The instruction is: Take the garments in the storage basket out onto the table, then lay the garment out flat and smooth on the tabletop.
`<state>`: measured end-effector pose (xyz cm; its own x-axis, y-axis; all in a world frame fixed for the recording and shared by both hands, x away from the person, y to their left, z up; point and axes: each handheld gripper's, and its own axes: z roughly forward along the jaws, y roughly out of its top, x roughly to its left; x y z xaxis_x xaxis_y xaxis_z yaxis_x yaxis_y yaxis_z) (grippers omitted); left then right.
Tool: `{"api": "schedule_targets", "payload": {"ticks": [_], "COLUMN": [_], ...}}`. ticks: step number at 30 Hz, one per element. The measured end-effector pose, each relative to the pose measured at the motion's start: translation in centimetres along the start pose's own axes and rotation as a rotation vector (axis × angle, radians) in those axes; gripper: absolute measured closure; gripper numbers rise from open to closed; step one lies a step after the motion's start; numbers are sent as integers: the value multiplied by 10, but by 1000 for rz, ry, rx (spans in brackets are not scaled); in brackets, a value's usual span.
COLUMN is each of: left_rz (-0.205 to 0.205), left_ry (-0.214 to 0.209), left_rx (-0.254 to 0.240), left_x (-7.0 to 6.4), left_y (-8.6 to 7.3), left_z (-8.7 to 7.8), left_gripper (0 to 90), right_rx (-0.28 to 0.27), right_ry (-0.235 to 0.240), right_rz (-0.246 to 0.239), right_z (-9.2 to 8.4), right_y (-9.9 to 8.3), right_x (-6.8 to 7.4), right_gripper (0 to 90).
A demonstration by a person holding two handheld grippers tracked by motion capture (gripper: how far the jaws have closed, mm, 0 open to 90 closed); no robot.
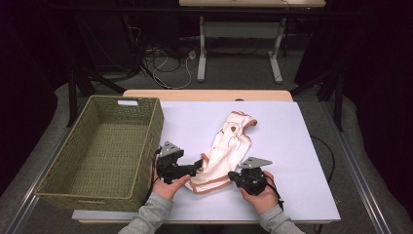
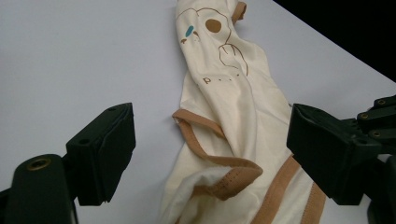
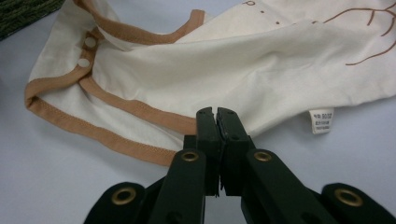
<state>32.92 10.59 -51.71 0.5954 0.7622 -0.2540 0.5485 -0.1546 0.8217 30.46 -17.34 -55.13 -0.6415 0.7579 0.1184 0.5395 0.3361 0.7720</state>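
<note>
I have the cream garment point(image 1: 226, 151) lying crumpled at the centre of the worktop point(image 1: 287, 146), right of the wicker basket point(image 1: 104, 146), presumably its destination. My right hand-held gripper point(image 3: 217, 114) has its jaws pressed together at the garment's tan-trimmed hem, though I cannot tell whether cloth is actually pinched. My left hand-held gripper point(image 2: 210, 144) straddles the near end with jaws wide apart, ready to take a second corner. The underside folds stay hidden.

the garment point(image 1: 226, 151) is lying on the table point(image 1: 292, 146), right of the basket point(image 1: 104, 146). my left gripper point(image 1: 197, 165) is sitting between basket and garment; my right gripper point(image 1: 233, 176) is touching its near edge.
</note>
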Motion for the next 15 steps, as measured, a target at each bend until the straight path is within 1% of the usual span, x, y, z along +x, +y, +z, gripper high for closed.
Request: {"api": "schedule_targets", "payload": {"ticks": [1,2,3,5,6,8,10,12,15], "left_rz": [1,0,0,2,-1,-2,-2,1,1], "left_ry": [-1,-1,-1,4,3,3,4,3,0], "left_rx": [4,3,4,-4,-2,2,0,1,0], "left_x": [0,0,0,0,0,1,1,1,1], "left_y": [0,0,0,0,0,0,0,0,2], "left_z": [0,0,0,0,0,-1,-1,-1,-1], "left_gripper": [163,163,164,164,164,164,164,164,164], "right_rx": [4,-7,0,-13,-8,-15,-4,-6,-17], "right_ry": [0,-1,-2,-3,-7,-3,-5,-3,-2], "right_rz": [3,5,2,8,13,21,16,19,26], "right_z": [-1,-2,-3,-4,-5,-5,-6,-7,-8], "right_y": [0,0,0,1,1,1,1,1,1], "right_x": [-1,-1,-2,-4,-4,-5,-7,-8,-9], "right_gripper": [887,887,887,887,887,887,887,887,887]}}
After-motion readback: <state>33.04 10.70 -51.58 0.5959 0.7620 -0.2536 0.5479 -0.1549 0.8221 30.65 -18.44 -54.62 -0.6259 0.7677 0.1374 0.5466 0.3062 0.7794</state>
